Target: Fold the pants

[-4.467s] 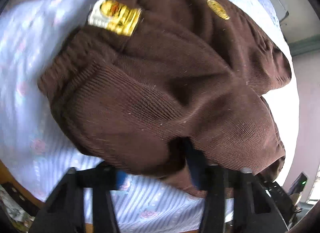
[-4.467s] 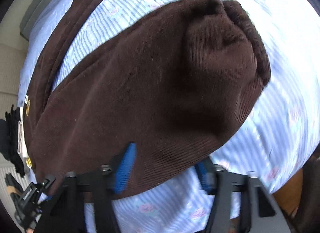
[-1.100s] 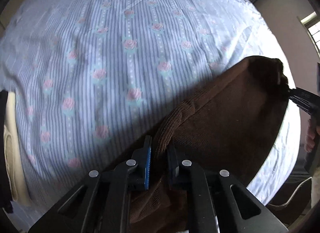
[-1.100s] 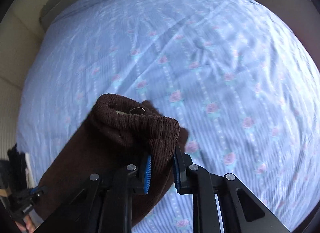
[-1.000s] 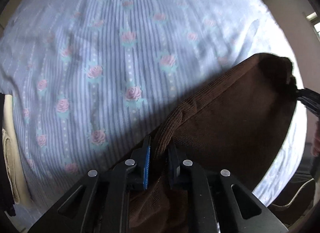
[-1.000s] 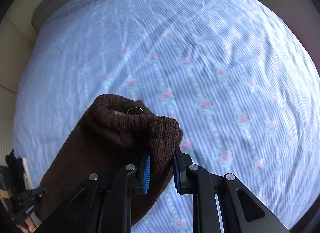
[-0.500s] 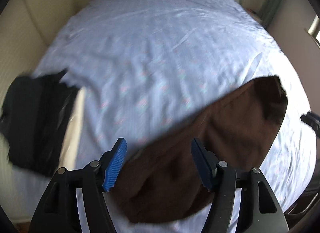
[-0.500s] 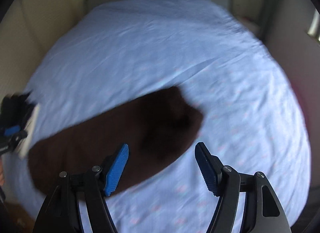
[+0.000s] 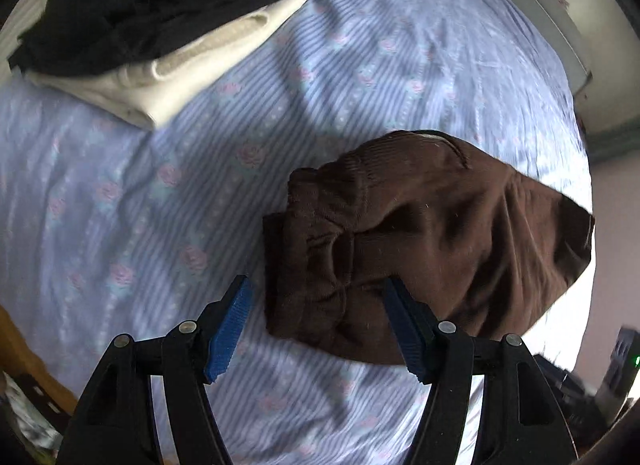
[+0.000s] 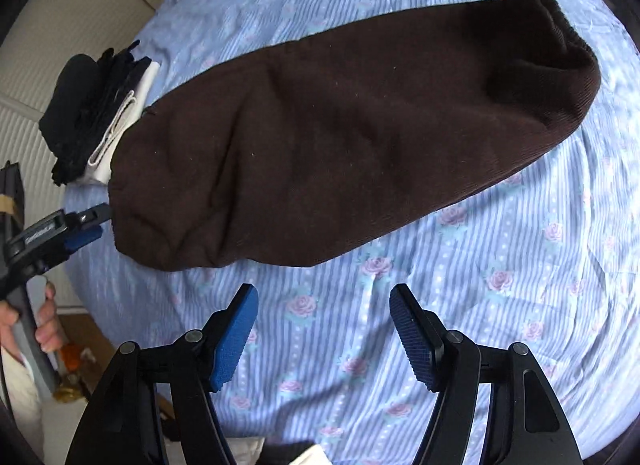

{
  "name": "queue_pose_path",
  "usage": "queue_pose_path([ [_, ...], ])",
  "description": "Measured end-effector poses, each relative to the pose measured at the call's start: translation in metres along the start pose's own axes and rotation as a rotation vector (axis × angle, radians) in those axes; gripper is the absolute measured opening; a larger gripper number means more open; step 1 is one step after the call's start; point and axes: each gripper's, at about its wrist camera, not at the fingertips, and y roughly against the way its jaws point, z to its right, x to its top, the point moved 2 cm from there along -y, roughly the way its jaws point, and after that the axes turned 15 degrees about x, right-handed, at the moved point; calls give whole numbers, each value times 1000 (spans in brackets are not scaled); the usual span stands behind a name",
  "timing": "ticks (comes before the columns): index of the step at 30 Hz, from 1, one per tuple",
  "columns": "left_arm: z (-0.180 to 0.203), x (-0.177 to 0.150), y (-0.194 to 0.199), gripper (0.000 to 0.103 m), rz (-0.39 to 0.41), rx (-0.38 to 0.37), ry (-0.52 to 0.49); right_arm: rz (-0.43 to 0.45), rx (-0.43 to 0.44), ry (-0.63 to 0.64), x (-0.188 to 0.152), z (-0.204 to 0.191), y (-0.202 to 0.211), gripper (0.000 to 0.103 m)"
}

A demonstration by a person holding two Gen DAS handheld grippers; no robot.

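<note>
The brown corduroy pants lie flat in a long folded strip on the blue striped bed sheet. In the left wrist view their gathered waist end lies just ahead of my left gripper, which is open and empty, with its right finger at the fabric's edge. My right gripper is open and empty over bare sheet, just short of the pants' near edge. The left gripper also shows in the right wrist view, at the pants' left end.
A stack of folded clothes, black on cream, sits on the sheet at the far left; it also shows in the right wrist view. The bed's wooden edge lies at lower left. The person's hand holds the left tool.
Both grippers have let go of the pants and opened. The pants, held up a second ago, now lie on the sheet. Both grippers have drawn back toward the near edge.
</note>
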Motion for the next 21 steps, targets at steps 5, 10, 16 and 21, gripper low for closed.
queue_pose_path([
  [5,10,6,-30,67,-49,84,-7,-3,2,-5,2,-6,-6,69],
  [10,22,21,-16,27,20,149,-36,-12,10,11,-2,-8,-7,68],
  [16,34,63,9,21,129,194,-96,-5,87,7,13,-13,-10,68],
  [21,34,91,1,21,113,196,-87,-57,129,86,33,-35,-31,67],
])
